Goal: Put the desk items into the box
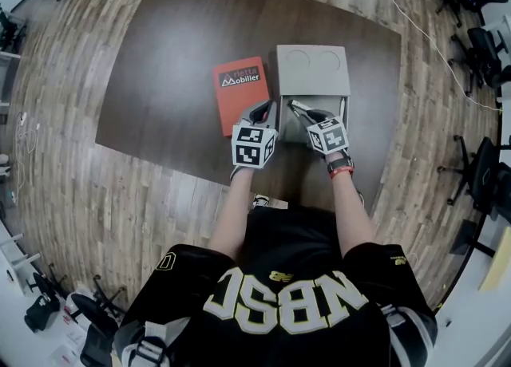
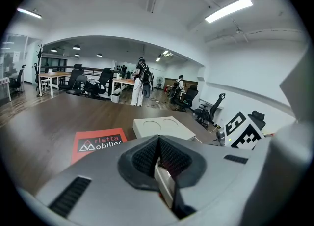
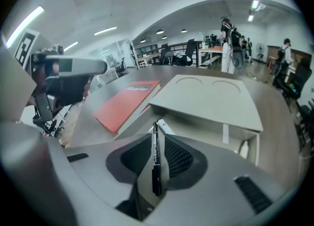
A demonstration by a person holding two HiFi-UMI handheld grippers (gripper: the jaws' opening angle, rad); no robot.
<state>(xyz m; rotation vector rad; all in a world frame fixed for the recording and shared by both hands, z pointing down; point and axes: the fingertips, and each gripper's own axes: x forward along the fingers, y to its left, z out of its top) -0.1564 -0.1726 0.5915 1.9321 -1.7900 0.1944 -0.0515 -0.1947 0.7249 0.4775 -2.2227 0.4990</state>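
- Tabletop (image 1: pixel 176 78): dark brown, carrying a box and a booklet side by side.
- Box (image 1: pixel 313 70): grey, on the tabletop. Lid with two round marks covering the far part, near end open. Both claws at the near end.
- Booklet (image 1: pixel 239 90): red, white lettering, flat on the tabletop just left of the box, outside it.
- Left claw (image 2: pixel 158 139): clenched, pads meeting at the tips, nothing seen between them. Held near the box's near left corner, beside the booklet's near edge.
- Right claw (image 3: pixel 157 131): released, jaws a little apart, poised over the box's open end.
- Pen (image 3: pixel 155 166): black, slim, lying lengthwise between the right claw's jaws, against one pad with a gap to the other. Tip pointing toward the open end of the box; not yet in the box.
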